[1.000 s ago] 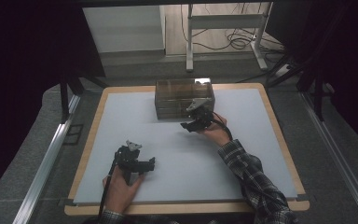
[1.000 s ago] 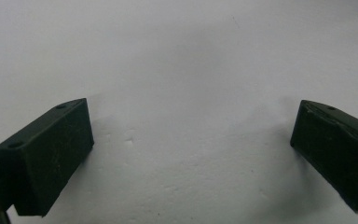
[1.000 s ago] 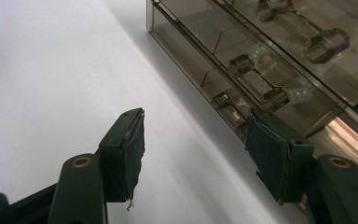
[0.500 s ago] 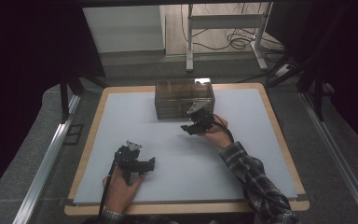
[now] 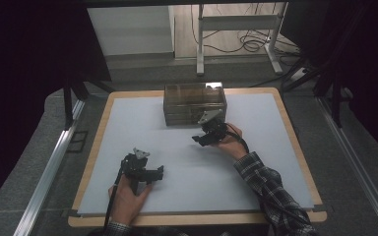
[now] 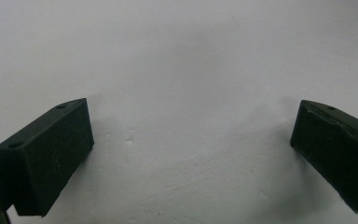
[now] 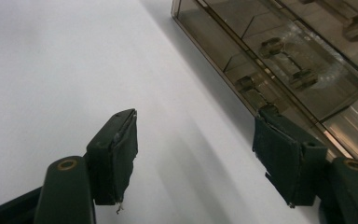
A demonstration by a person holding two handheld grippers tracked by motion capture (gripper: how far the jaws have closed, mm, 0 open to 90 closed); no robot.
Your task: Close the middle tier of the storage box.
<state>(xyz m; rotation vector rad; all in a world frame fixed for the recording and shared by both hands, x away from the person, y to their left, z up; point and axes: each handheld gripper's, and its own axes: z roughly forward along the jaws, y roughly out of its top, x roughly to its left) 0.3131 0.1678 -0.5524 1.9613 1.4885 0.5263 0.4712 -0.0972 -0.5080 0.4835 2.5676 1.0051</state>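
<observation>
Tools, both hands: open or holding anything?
Left tool: open, empty, over the white mat.
Right tool: jaws just opening, empty, beside the drawer box.

Smoky brown translucent drawer box [image 5: 195,103], white table mat [image 5: 128,128], plaid sleeve [image 5: 270,191]

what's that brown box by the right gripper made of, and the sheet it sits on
The box looks like smoke-tinted clear plastic, glossy: inner dividers and drawer handles show through its walls, with highlights. The table sheet looks matte white, faintly pebbled up close; foam board or plastic, hard to say.
</observation>
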